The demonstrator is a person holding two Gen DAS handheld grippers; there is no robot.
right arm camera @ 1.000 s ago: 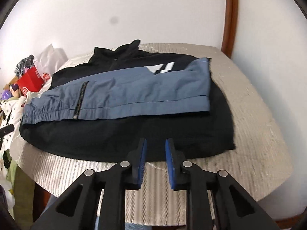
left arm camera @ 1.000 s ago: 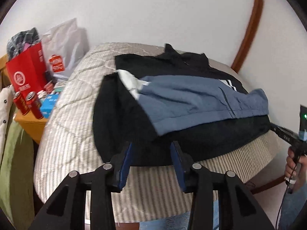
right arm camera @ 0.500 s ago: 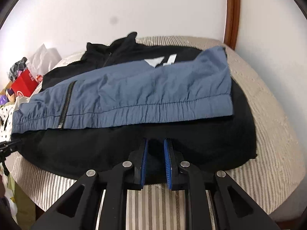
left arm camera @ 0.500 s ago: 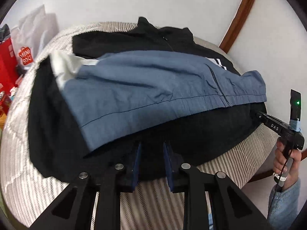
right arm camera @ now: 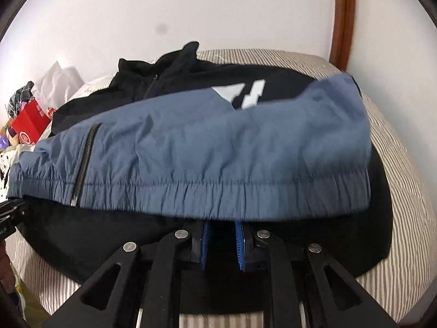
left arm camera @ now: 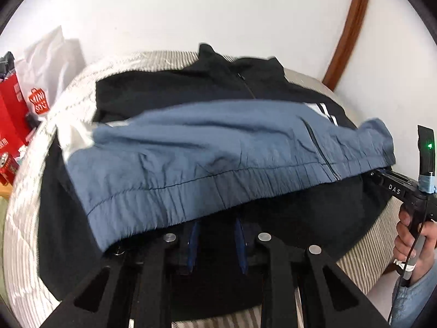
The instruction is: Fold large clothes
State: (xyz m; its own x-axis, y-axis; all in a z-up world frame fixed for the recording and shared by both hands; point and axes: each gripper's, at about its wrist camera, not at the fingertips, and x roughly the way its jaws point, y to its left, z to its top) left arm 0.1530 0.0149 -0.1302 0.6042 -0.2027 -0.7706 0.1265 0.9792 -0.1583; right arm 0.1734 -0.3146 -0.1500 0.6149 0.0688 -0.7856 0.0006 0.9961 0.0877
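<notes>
Left wrist and right wrist views: two claws at the near hem of a jacket on a bed

Left wrist view shows a black and blue jacket (left arm camera: 218, 153) spread flat on a bed with a striped quilt (left arm camera: 30, 235), collar toward the white wall. A blue panel lies across the black body, its gathered elastic edge facing the camera. The left claw (left arm camera: 217, 242) sits at the near black hem, just under that blue edge; its blue pads stand close together with dark cloth between them, and it appears to be pinching the jacket. Only this view shows the person's right hand (left arm camera: 412, 239) at the right edge, wrapped around the handle of the other tool, with a green light glowing on it, and a denim sleeve below.

Right wrist view shows the same jacket (right arm camera: 207, 147) from the other end. The right claw (right arm camera: 222, 246) is also at the near hem, pads narrow with black fabric between them, apparently gripping it. This view alone shows the white chest logo (right arm camera: 243, 94) clearly and a zip pocket (right arm camera: 84, 158) in full. A red shopping bag (right arm camera: 31, 125) and white bags sit beside the bed on the left; a brown wooden trim (right arm camera: 342, 19) runs up the wall.
</notes>
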